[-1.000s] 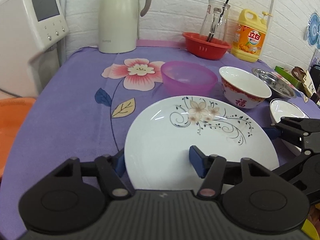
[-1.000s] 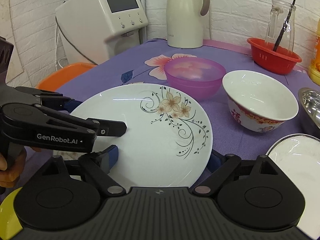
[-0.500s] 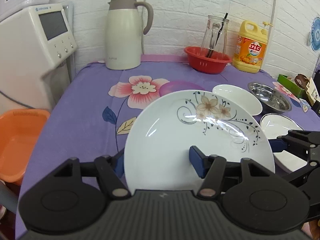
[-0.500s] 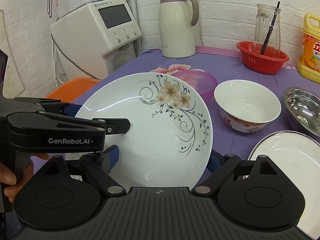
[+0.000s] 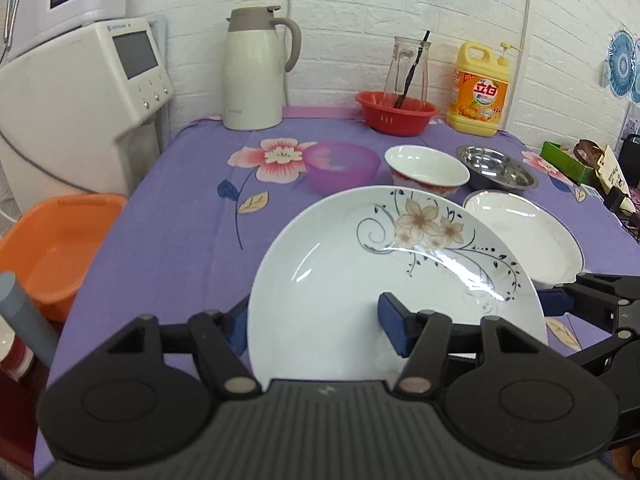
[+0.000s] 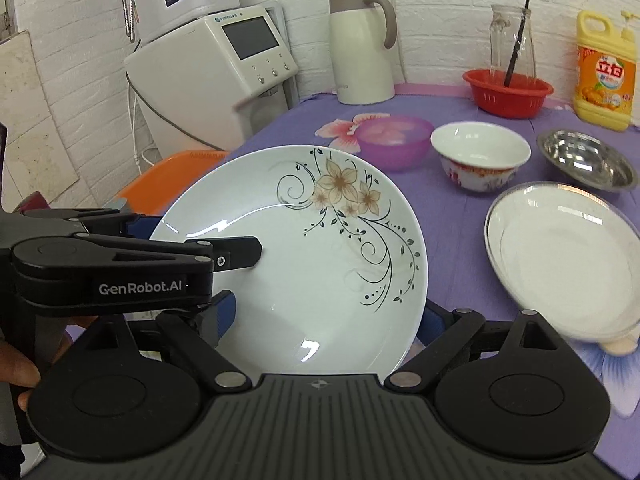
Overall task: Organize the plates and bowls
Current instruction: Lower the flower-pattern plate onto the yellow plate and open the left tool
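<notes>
A white plate with a brown flower pattern [image 5: 400, 276] [image 6: 312, 256] is held in the air above the purple table, tilted. My left gripper [image 5: 316, 330] is shut on its left rim. My right gripper [image 6: 328, 316] is shut on its right rim. A plain white plate [image 5: 528, 236] [image 6: 564, 256] lies on the table to the right. Behind stand a purple plastic bowl [image 5: 340, 164] [image 6: 394, 140], a white bowl with red trim [image 5: 426, 168] [image 6: 480, 154] and a steel bowl [image 5: 496, 166] [image 6: 586, 162].
At the back stand a cream jug [image 5: 256, 72], a red basket [image 5: 396, 112] holding a glass jar, and a yellow detergent bottle [image 5: 480, 88]. A white appliance [image 5: 76, 108] and an orange basin [image 5: 52, 240] are left of the table. Clutter lies at the right edge [image 5: 592, 168].
Both grippers have lifted the flowered plate off the table and pulled it up and back. The bowls and the plain plate now show beyond it.
</notes>
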Action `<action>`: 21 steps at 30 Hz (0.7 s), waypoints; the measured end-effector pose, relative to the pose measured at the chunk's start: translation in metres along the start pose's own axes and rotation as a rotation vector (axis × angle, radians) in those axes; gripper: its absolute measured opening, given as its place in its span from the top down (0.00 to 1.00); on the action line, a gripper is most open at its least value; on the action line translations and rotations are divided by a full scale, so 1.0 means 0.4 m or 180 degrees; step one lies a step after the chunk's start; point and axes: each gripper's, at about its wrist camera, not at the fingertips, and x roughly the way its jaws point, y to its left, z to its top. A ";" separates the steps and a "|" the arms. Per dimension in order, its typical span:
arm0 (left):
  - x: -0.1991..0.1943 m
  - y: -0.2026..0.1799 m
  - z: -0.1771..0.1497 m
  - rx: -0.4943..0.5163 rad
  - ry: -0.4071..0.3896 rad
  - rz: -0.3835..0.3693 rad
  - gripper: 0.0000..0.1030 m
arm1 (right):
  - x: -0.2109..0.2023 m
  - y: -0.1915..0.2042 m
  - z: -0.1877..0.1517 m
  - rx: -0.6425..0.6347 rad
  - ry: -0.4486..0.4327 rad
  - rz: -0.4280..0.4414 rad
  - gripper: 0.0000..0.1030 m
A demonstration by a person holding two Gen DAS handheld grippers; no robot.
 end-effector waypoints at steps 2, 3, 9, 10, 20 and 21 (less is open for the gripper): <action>-0.023 -0.008 -0.042 -0.0011 0.0021 0.0012 0.41 | -0.021 0.012 -0.044 0.0057 0.0009 0.0002 0.00; -0.032 -0.013 -0.059 -0.0007 0.0028 0.0020 0.41 | -0.029 0.019 -0.062 0.0061 0.0009 -0.0019 0.00; -0.051 -0.007 -0.129 -0.0145 0.0115 -0.0057 0.40 | -0.049 0.062 -0.117 -0.0152 -0.0060 -0.0180 0.00; -0.048 -0.005 -0.134 -0.0167 0.0125 -0.0073 0.40 | -0.048 0.063 -0.121 -0.0198 -0.0071 -0.0193 0.00; -0.092 -0.026 -0.137 0.0019 -0.0215 0.0003 0.24 | -0.064 0.015 -0.128 -0.0052 -0.0196 -0.0252 0.00; -0.093 -0.024 -0.132 -0.0018 -0.0218 -0.0018 0.24 | -0.072 0.010 -0.126 -0.0025 -0.0241 -0.0264 0.00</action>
